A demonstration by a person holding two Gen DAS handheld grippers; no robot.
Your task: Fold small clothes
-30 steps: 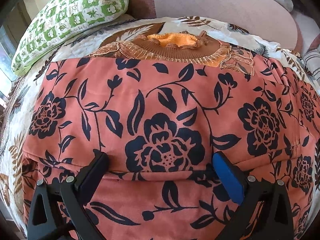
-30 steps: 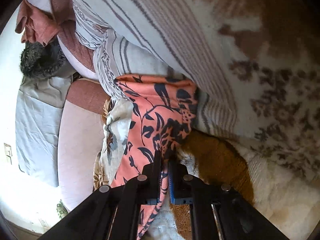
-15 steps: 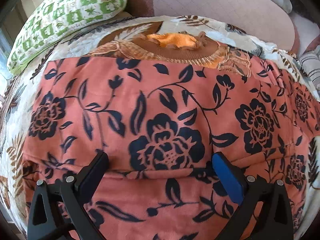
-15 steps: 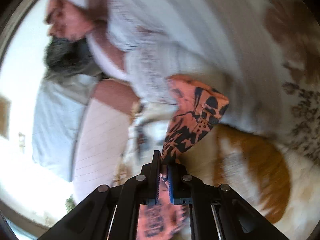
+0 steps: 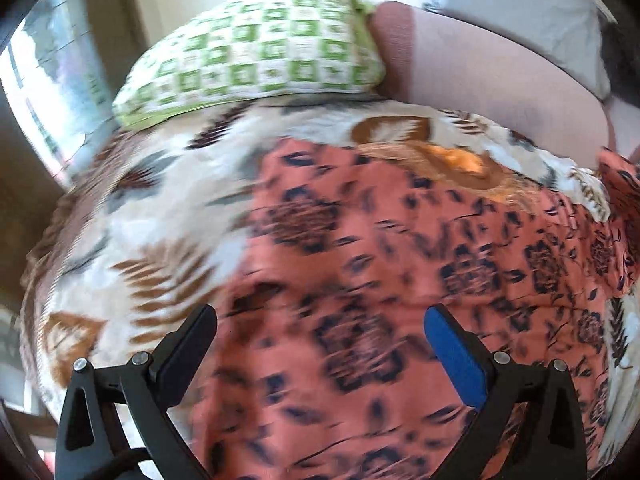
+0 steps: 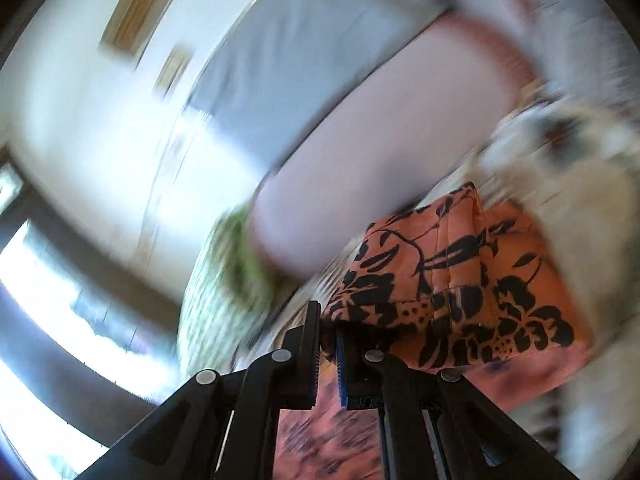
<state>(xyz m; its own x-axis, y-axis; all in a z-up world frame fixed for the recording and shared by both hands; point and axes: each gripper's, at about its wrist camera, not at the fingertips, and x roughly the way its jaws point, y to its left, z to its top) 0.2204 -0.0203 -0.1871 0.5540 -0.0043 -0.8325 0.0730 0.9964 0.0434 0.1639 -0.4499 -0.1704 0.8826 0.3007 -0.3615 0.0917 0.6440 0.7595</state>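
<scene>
The coral-orange garment (image 5: 360, 280) with a dark floral print lies spread across a bed, covering most of the lower and right part of the left wrist view; much of its print is smeared by motion blur. At its far edge a brown ribbed collar (image 5: 452, 164) with an orange lining shows, lying on top of the bedspread.

In the right wrist view a folded-over flap of the same garment (image 6: 460, 280) rises from between the fingers of the right tool (image 6: 327, 344), its print sharp while everything behind it is blurred. The right tool is pressed together on the cloth, pinching an edge of the garment between its black finger and its blue-padded one. More of the coral cloth shows blurred below the tool.

The left tool (image 5: 320, 344) is spread wide over the garment, its black finger (image 5: 188, 344) at the left and its blue pad (image 5: 456, 360) at the right, with nothing gripped between them; whether the tips touch the cloth I cannot tell.

Under the garment lies a cream bedspread (image 5: 160, 216) printed with brown and grey leaves. Beyond it a green-and-white checked pillow (image 5: 260, 52) rests at the far side, just beside a pale pink bolster (image 5: 500, 80). A bright window (image 5: 36, 80) fills the left edge of the left wrist view.
</scene>
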